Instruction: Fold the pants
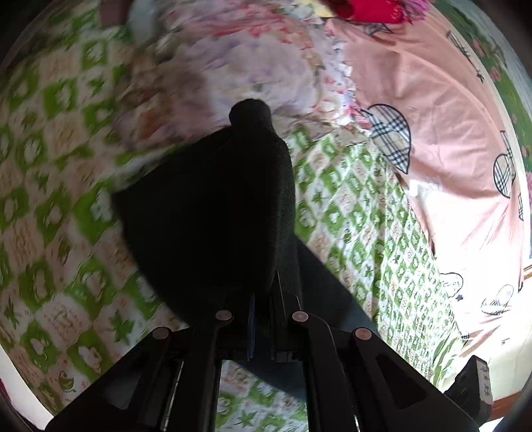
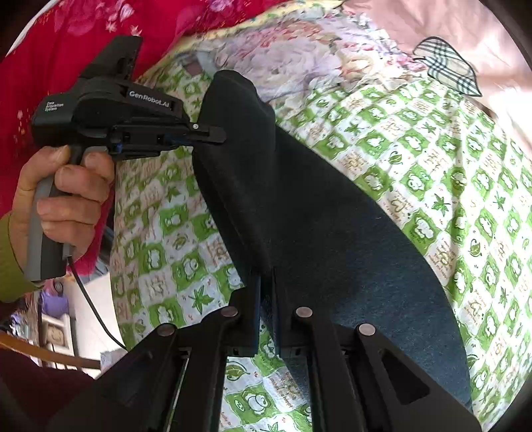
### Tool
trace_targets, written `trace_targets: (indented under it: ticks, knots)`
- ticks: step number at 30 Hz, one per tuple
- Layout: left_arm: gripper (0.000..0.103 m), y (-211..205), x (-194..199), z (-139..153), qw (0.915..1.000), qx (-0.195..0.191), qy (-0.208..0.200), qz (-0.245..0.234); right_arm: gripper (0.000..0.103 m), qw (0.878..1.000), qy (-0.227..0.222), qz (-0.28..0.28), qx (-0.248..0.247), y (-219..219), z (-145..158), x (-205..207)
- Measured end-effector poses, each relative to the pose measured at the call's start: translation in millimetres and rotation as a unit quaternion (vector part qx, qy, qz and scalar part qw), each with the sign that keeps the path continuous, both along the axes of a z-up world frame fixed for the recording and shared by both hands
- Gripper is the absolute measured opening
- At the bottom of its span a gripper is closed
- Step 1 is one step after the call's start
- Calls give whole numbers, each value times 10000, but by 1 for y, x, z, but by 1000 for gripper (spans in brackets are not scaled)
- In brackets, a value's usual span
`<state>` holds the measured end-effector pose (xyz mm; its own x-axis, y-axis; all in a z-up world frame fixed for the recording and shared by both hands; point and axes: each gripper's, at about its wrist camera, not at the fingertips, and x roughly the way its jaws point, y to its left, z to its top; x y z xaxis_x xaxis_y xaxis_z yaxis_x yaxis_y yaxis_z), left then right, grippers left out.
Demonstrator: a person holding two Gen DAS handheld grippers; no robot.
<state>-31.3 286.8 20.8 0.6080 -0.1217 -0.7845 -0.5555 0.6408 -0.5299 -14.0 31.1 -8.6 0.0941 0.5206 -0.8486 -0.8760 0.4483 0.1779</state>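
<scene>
— While both grippers are clamped, where are the pants (image 2: pixel 299 206)?

— Dark, blue-black cloth, lying on a bedspread (image 2: pixel 432 159) checked in green and white. The right gripper (image 2: pixel 266 299) has its jaws closed on an edge of the cloth near the bottom of its own view, and the fabric runs away from it up to a raised fold.

— And the other one?

— In the right wrist view the left gripper (image 2: pixel 212 134) comes in from the left side, a hand (image 2: pixel 63 196) wrapped round its grey handle, with its tip pinched on that raised fold. Its own camera shows the jaws closed with dark cloth bunched right in front of them.

— What lies around the pants?

— A flowered quilt (image 1: pixel 252 59) past the far end of them, a pink sheet (image 1: pixel 442 109) with plaid hearts to the right, and red flowered cloth (image 2: pixel 83 30) behind the left gripper. The left wrist picture is blurred on its left side.
</scene>
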Motion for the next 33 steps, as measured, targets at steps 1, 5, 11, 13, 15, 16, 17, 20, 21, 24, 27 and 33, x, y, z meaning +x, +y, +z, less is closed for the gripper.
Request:
trace_targets:
  ticks: [1,5,11,13,15,16,17,20,21,24,27,33]
  knots:
    - [4,2,-3,-5,10000,-24,24,19,7,10000,2,47,-53,1,-2,-2]
    - [5,5,-15,-24,9998,-101,158,72,7,9996,46,107,-243,7,-12,-3]
    - [6,7,-18,-42,9995,-89,312,-33,11,9983,391,-13,-423,12,-30,1]
    - [10,7,-17,-44,9992,-61,393,-57,14,9977,490,-98,-447,12,-32,3]
    - [13,10,-19,-45,9987,-56,507,-84,19,9972,596,-177,-426,11,-33,4]
    - [13,11,-22,-43,9985,-48,531,-99,22,9970,641,-208,-392,10,-31,4]
    - [18,12,-24,-42,9983,-23,577,-103,25,9969,671,-231,-354,9,-30,4]
    - [37,16,-29,-36,9973,67,712,-145,31,9959,800,-391,-144,1,-21,8]
    - [42,17,-30,-34,9970,105,749,-146,31,9951,870,-475,-42,-3,-17,10]
    - [50,21,-28,-26,9958,237,870,-176,32,9908,1014,-859,257,-17,-7,24]
    - [58,29,-24,-22,9942,337,1007,-165,32,9811,1176,-1422,582,-34,1,52]
    - [61,45,-10,-28,9914,349,1259,-98,32,9605,1295,-2290,911,-47,0,122]
